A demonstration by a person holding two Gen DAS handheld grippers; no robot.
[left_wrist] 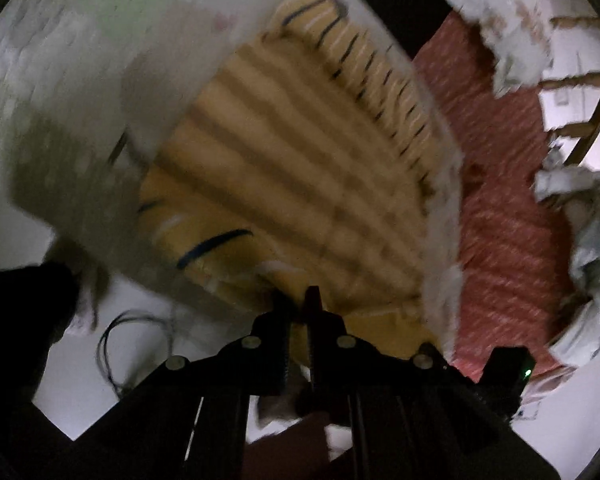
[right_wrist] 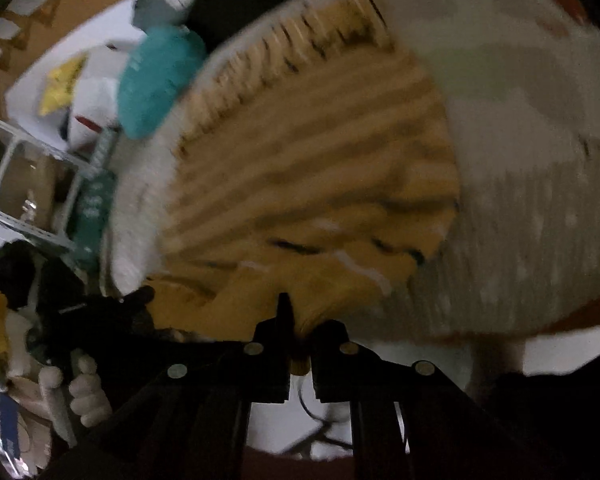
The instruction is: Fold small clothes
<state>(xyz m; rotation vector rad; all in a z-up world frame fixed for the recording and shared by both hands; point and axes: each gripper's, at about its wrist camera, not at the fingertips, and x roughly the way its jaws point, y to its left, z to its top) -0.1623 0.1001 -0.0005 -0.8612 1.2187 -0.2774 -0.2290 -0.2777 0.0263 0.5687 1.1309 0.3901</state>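
Up close in the left wrist view, the left gripper (left_wrist: 298, 300) has its two dark fingers nearly together, pinching the near edge of a yellow striped garment (left_wrist: 300, 152) that spreads away from it, blurred by motion. White cloth (left_wrist: 80, 92) lies along the garment's left side and a fluffy white edge runs down its right. Further right sits a red patterned cloth (left_wrist: 508, 216), with more pale crumpled clothes (left_wrist: 596, 256) at the far right. Near left, a dark cable (left_wrist: 116, 344) loops on the white desk (left_wrist: 16, 236). Turning to the right wrist view, the right gripper (right_wrist: 300, 320) is closed tight on a bunched fold of the same garment (right_wrist: 312, 152), yellow fabric squeezed between the fingers and showing below them. Pale cloth (right_wrist: 520, 208) covers the right side. At far left a teal cloth (right_wrist: 160, 80) hangs beside the garment, and a metal rack (right_wrist: 28, 184) stands behind. At near left a white-gloved hand (right_wrist: 84, 392) grips a dark handle.
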